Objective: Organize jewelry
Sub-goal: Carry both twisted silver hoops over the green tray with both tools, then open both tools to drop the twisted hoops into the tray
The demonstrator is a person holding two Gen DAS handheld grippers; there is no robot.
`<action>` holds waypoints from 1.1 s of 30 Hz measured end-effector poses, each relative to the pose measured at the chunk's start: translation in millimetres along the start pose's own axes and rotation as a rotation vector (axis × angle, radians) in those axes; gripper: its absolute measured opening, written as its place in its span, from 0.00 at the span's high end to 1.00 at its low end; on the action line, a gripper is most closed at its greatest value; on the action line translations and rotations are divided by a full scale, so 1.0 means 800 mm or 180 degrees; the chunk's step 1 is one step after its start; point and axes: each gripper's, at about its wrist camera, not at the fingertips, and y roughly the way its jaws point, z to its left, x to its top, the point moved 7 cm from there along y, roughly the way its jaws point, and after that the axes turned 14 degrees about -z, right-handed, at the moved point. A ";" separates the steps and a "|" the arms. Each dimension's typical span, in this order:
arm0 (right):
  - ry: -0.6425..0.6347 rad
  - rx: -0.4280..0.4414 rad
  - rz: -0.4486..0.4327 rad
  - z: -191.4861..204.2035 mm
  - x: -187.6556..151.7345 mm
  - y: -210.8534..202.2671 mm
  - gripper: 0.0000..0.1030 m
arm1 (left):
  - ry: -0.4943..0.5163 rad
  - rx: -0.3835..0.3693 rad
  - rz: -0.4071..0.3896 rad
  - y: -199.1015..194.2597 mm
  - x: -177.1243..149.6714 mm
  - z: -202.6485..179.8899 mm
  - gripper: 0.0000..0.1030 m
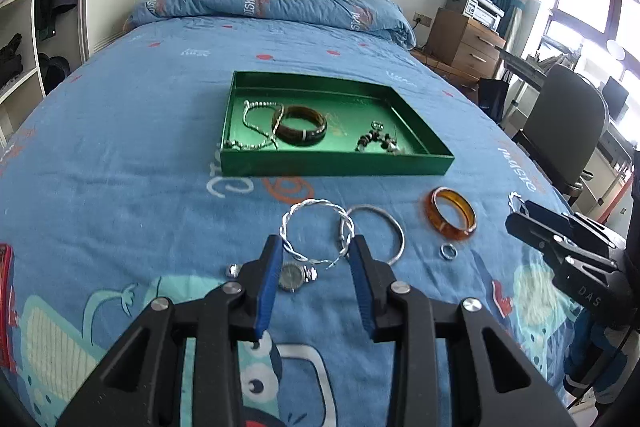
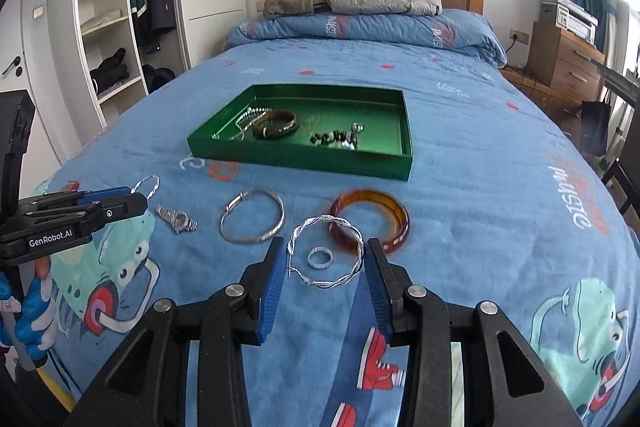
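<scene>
Left gripper (image 1: 316, 259) clamped on a twisted silver bangle (image 1: 318, 237). Right gripper (image 2: 326, 265) gripping a second twisted bangle (image 2: 326, 253). Both raised over the bed (image 2: 500, 187), near its foot edge.

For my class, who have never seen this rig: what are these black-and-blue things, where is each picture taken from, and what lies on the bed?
No robot: a person holds tongs in each hand, each carrying a forward-looking camera. One picture looks along the left tongs, the other along the right tongs. The left appears to grip a twisted silver bangle, the right a second twisted bangle. On the bed lie a watch, plain silver bangle, amber bangle and small ring; the green tray holds more jewelry.
</scene>
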 end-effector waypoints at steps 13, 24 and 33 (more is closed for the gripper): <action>0.0375 0.0020 -0.0075 -0.042 0.112 0.159 0.62 | -0.0050 0.0032 -0.0125 0.132 0.114 0.013 0.69; 0.0359 -0.0068 0.0213 -0.061 0.136 0.288 0.62 | 0.0010 0.0183 0.0047 0.245 0.158 0.020 0.69; 0.0169 -0.0206 0.0670 -0.061 0.111 0.348 0.62 | 0.0039 0.0381 0.0524 0.315 0.133 0.027 0.69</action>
